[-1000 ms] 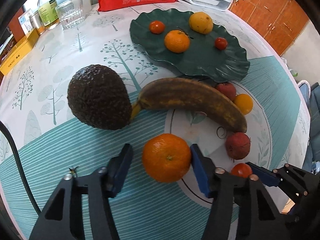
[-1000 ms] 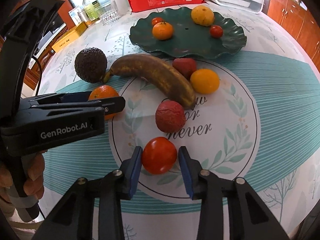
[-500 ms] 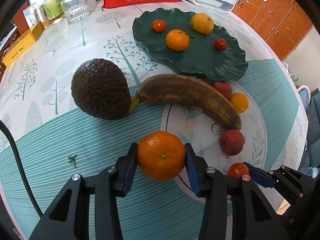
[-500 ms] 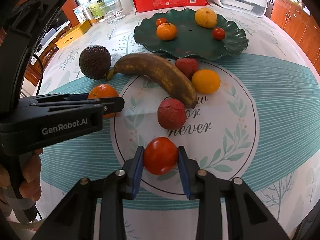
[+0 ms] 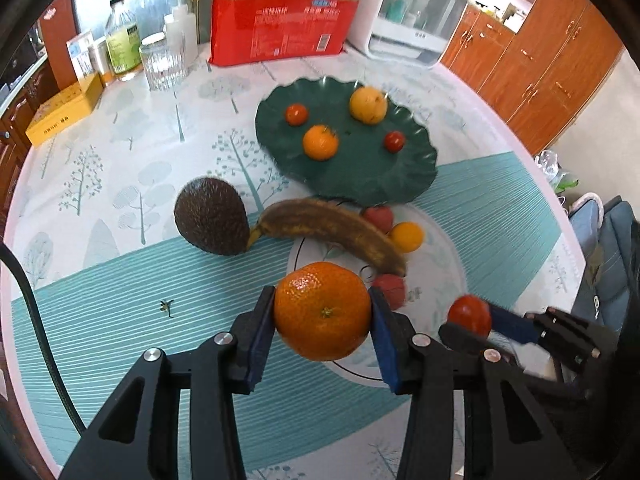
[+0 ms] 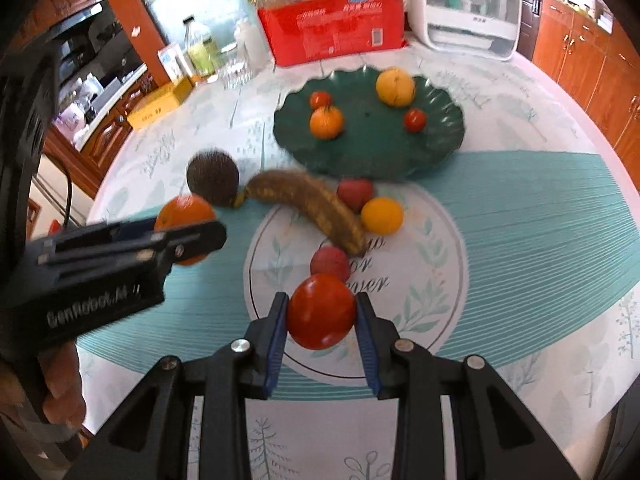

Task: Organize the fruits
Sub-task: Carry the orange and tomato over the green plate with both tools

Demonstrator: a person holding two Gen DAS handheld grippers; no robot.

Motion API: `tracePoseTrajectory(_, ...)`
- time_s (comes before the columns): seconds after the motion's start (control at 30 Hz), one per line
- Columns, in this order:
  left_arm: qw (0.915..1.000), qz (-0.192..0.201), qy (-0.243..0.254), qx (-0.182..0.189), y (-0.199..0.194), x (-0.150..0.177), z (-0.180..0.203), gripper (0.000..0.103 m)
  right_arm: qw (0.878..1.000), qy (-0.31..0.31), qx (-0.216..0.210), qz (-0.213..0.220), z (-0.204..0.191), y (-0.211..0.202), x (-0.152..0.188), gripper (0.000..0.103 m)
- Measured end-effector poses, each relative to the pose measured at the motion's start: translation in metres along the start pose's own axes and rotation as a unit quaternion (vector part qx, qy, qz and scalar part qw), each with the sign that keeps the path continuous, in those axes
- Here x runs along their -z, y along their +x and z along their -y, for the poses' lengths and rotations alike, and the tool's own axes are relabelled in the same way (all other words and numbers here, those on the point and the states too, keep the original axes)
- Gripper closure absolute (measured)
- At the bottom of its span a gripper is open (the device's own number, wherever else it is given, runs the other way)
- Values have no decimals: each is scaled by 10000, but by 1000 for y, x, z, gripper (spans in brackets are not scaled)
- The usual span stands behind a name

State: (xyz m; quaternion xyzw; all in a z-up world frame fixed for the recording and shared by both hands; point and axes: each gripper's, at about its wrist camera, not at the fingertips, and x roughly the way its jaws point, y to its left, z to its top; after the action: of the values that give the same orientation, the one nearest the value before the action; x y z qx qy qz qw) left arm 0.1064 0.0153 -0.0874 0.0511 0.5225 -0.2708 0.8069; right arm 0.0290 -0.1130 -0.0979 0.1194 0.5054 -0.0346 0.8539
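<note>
Left wrist view first. Far left, a black cable (image 5: 38,320) runs down the frame edge. Upper left, a yellow box (image 5: 64,114), a bottle (image 5: 122,40) and a glass jar (image 5: 164,62) stand at the back of the table (image 5: 120,320). Left of centre, the dark avocado (image 5: 212,216) lies on the cloth, its side touching the stem of the browned banana (image 5: 332,228). Top centre, a red pack (image 5: 280,24). Low centre, the left gripper (image 5: 322,316) is clamped on the orange (image 5: 322,316), blue pads pressed against both its sides; its jaws have just been closing on the fruit. Right of centre in the upper half, the green plate (image 5: 360,184) carries four small fruits. Lower right, the tomato (image 5: 470,314) sits in the other gripper's pads, blurred.

Now the right wrist view. Far left, a hand (image 6: 56,392) grips the black handle of the left gripper (image 6: 188,232), the orange (image 6: 182,210) showing above its finger. Left of centre, the avocado (image 6: 212,178), then the banana (image 6: 312,206) curving toward mid-frame. Low centre, the right gripper (image 6: 322,314) is clamped on the tomato (image 6: 322,312), pads tight on either side. Just above it lies a dull red fruit (image 6: 330,262). Above centre and to the right, the plate (image 6: 368,152). Upper right, a white appliance (image 6: 468,4) and wooden cabinets (image 6: 592,52).
</note>
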Motion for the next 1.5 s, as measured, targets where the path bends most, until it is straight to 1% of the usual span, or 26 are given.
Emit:
tracePoseTrajectory(0.17, 9998, 175, 21, 37, -20, -7, 13, 60, 9997, 39, 7, 221, 6, -39, -22, 70)
tracePoseTrajectory(0.3, 9990, 432, 11, 151, -42, -16, 23, 60, 9988, -133, 102, 455, 7, -73, -45, 70)
tracePoseTrajectory(0.43, 9976, 673, -38, 153, -58, -30, 33, 60, 9973, -300, 93, 663, 8, -95, -73, 70)
tracePoseTrajectory(0.53, 9961, 858, -154, 99, -68, -42, 39, 60, 9954, -459, 5, 844, 13, -108, -99, 70)
tracePoseTrajectory(0.7, 9920, 1130, -532, -190, -76, -67, 48, 60, 9912, -836, -197, 1003, 22, -113, -141, 70)
tracePoseTrajectory(0.8, 9885, 1220, -775, -435, -70, -84, 56, 60, 9889, -1068, -351, 974, 34, -105, -163, 70)
tracePoseTrajectory(0.93, 9830, 1287, -1145, -629, -58, -102, 64, 60, 9864, -1295, -634, 791, 53, -83, -192, 70)
tracePoseTrajectory(1.03, 9766, 1373, -1468, -768, -46, -112, 67, 59, 9832, -1503, -758, 707, 63, -66, -213, 70)
tracePoseTrajectory(1.1, 9725, 1418, -1671, -794, -36, -115, 68, 59, 9815, -1605, -841, 623, 69, -51, -225, 70)
tracePoseTrajectory(1.2, 9683, 1303, -1949, -868, -13, -115, 66, 59, 9802, -1656, -995, 431, 75, -25, -239, 70)
tracePoseTrajectory(1.27, 9668, 1135, -2047, -1022, 6, -114, 65, 59, 9800, -1632, -1109, 270, 78, -5, -245, 70)
tracePoseTrajectory(1.4, 9656, 800, -2178, -1173, 43, -109, 63, 59, 9778, -1604, -1347, -81, 80, 33, -244, 70)
tracePoseTrajectory(1.5, 9631, 579, -2328, -1221, 69, -103, 58, 59, 9761, -1612, -1402, -400, 78, 67, -236, 70)
